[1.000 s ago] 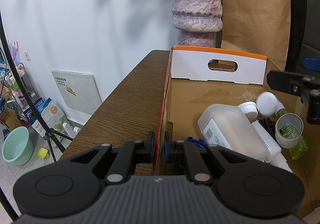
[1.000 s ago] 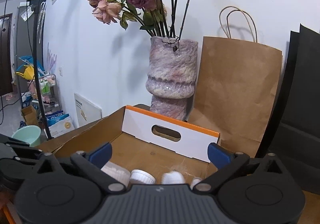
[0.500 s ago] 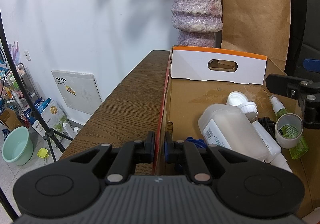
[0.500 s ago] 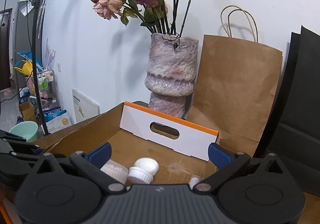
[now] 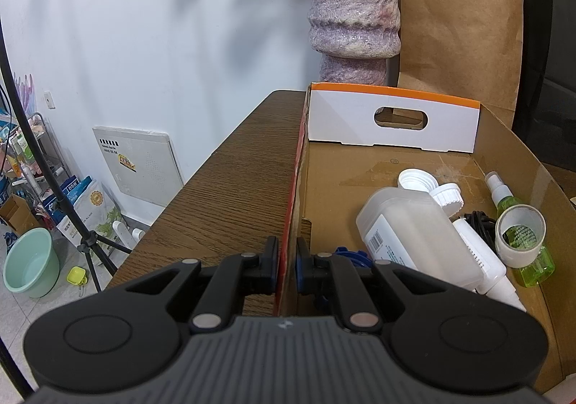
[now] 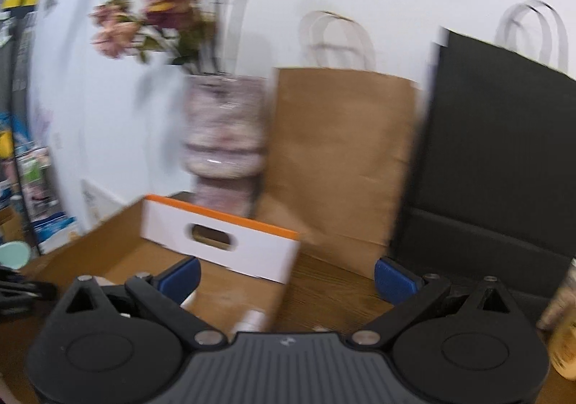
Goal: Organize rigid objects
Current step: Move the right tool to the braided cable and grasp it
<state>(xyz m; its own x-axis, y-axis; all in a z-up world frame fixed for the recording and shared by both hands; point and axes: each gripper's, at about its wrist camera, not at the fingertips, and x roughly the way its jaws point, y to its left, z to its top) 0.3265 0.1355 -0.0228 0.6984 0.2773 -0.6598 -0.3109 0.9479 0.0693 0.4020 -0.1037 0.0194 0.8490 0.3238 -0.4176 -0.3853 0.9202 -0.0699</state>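
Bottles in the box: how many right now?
3. A big white bottle lies mid-box, a slim white one beside it, a green spray bottle at the right wall. Others may be hidden.

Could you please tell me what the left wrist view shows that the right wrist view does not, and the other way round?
Only the left wrist view shows the box's contents clearly: a large white bottle, a tape roll and a green spray bottle, plus the left tongs shut on the cardboard box's side wall.

Only the right wrist view, which is blurred, shows the flowers and the open, empty right tongs.

Both show the vase, the brown paper bag and the box's white handle panel.
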